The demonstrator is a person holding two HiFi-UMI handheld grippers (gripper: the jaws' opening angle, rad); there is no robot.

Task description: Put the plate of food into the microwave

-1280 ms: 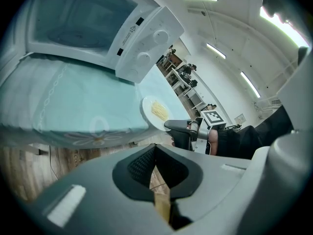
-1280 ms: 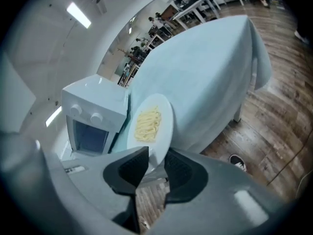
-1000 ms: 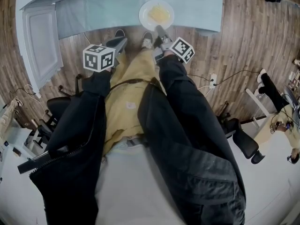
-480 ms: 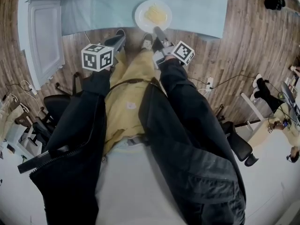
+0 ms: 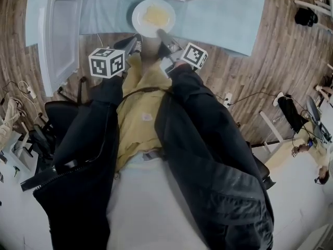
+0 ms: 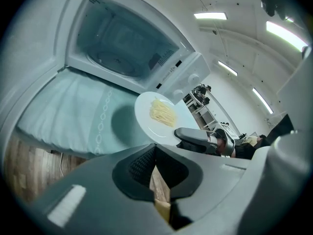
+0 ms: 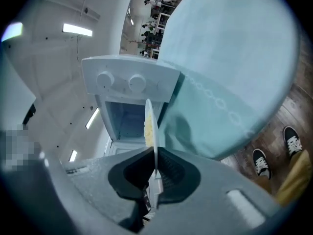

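**Right gripper clamped on plate rim**

Right gripper (image 7: 155, 169) jaws are seen closed narrowly on the near rim of the plate (image 7: 155, 131), which juts straight ahead of them. The plate (image 5: 152, 17) is held above the table (image 5: 229, 14), in front of the open microwave (image 6: 127, 43) and not yet inside it. Noodles (image 6: 163, 112) are piled at its middle. Left gripper (image 6: 155, 163) jaws are closed on nothing, beside the plate and apart from it.
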